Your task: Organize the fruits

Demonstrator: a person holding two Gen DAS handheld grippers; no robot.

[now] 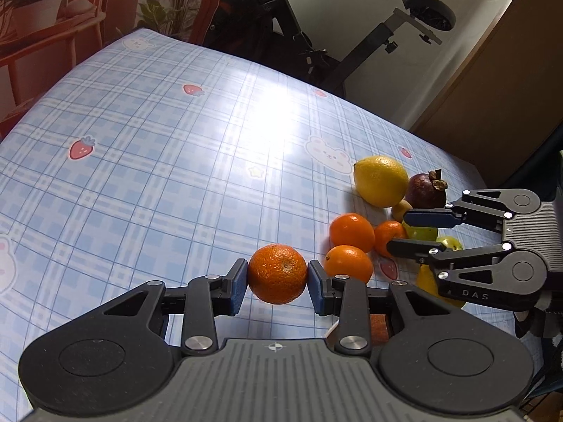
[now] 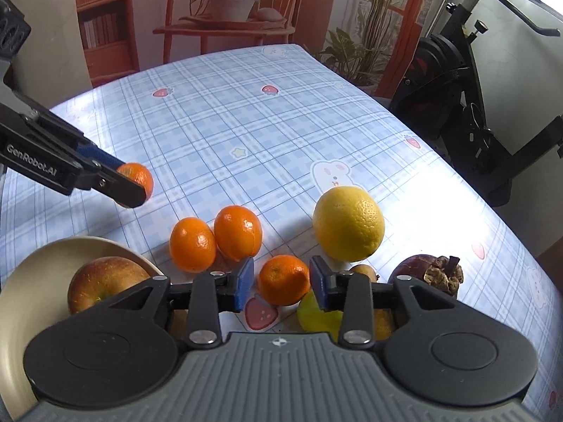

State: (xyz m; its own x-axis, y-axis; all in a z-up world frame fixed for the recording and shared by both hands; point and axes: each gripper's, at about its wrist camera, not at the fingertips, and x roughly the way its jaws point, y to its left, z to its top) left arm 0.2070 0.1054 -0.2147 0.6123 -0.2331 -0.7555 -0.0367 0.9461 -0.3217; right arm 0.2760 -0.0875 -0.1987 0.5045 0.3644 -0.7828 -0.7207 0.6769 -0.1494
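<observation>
Blue plaid tablecloth (image 1: pixel 147 161) with strawberry and bunny prints covers the table. From the left wrist camera, the left gripper (image 1: pixel 277 276) has its blue pads clamped on a mandarin (image 1: pixel 277 273), left of the fruit pile; the lemon (image 1: pixel 380 180) lies at the pile's far end, touching a mangosteen (image 1: pixel 425 190). The right gripper (image 1: pixel 408 234) reaches over the pile, fingers apart.

From the right wrist camera, those parted fingers flank a small mandarin (image 2: pixel 284 279) just nearer than the lemon. An apple (image 2: pixel 105 281) sits in a cream bowl (image 2: pixel 21 281) left of the lemon.
</observation>
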